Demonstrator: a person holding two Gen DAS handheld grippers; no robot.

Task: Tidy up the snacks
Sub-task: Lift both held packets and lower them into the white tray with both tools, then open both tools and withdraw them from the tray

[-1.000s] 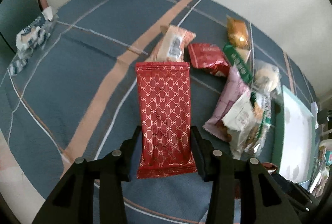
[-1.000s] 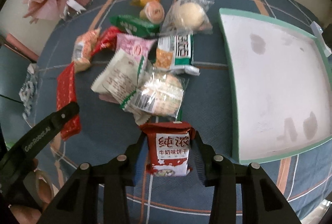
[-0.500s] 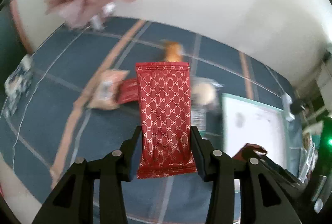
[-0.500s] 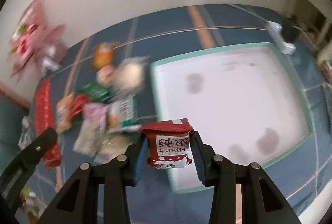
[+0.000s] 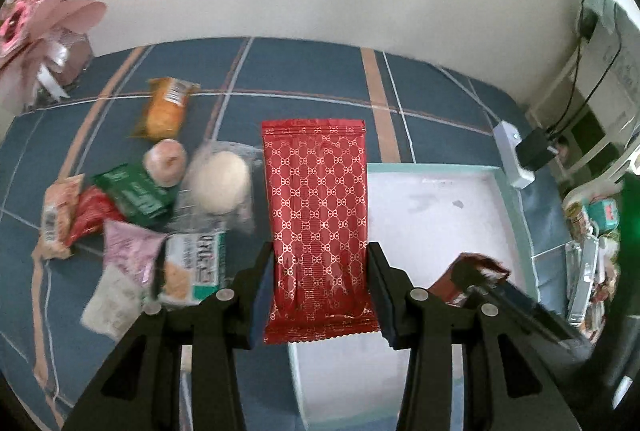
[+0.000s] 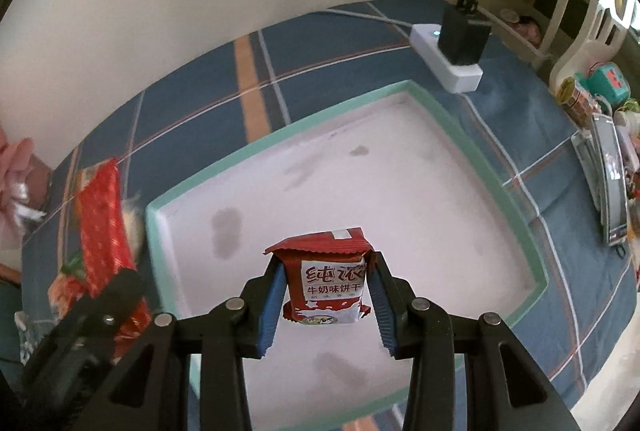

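Observation:
My left gripper (image 5: 320,291) is shut on a long red patterned snack packet (image 5: 316,215), held above the left rim of the white tray with a green rim (image 5: 516,199). My right gripper (image 6: 326,295) is shut on a small red and white biscuit packet (image 6: 326,283) and hangs over the tray (image 6: 472,147). In the right wrist view the left gripper (image 6: 80,335) and its red packet (image 6: 102,227) show at the left. In the left wrist view the right gripper's dark finger (image 5: 520,307) with its red packet (image 5: 460,279) shows at the lower right.
Several loose snacks (image 5: 144,199) lie on the blue plaid cloth (image 5: 312,79) left of the tray. A white power strip with a black plug (image 6: 452,55) sits behind the tray. Pink flowers (image 5: 36,11) stand far left. Small clutter (image 6: 600,135) lines the right edge.
Both grippers have swung from over the snack pile to the right, to the tray, each still holding its packet. The tray now fills the right wrist view.

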